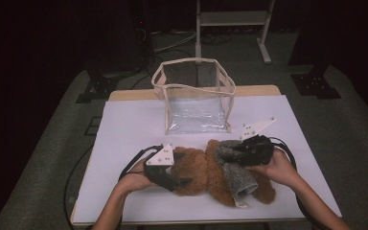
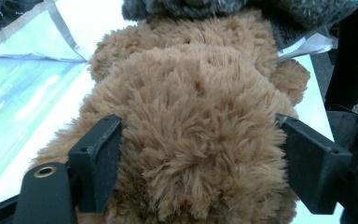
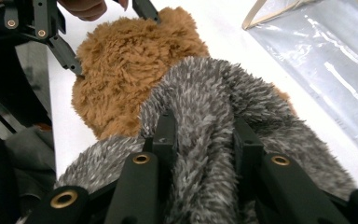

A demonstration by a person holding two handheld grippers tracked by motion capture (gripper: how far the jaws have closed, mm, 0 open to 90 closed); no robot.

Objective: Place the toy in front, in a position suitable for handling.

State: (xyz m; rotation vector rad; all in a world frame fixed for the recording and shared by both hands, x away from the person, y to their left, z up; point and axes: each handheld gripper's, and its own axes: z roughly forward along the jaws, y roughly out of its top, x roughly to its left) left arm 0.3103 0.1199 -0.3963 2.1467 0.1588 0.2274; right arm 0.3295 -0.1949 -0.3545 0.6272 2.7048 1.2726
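A: Left gripper (image 1: 176,181) first. Jaws around the brown plush (image 2: 191,121), both pads pressed into the fur, so it's pinching it. It sits at the plush's left end, low on the table (image 1: 124,129).

B: Agreed. Probably pinning that end down so the plush doesn't slide while the other hand works.

A: Right gripper (image 1: 237,149): clamped on a bunched fold of the grey fuzzy fabric (image 3: 214,107). In its own view the fold is squeezed tight between the jaws.

B: Where's the grey piece relative to the plush?

A: Draped over its right part, touching it, one end trailing toward the near edge. There's a small white tag at that end. My guess is it's being pulled off or along the plush, but can't tell which.

B: Container?

A: Clear bag (image 1: 194,96), beige trim, standing open just behind the plush, mid-table. Looks empty; I see only glare through the walls.

B: So both soft things are still on the table, in front of the bag, nothing packed.

A: Yes. The open top faces up, likely the drop target.
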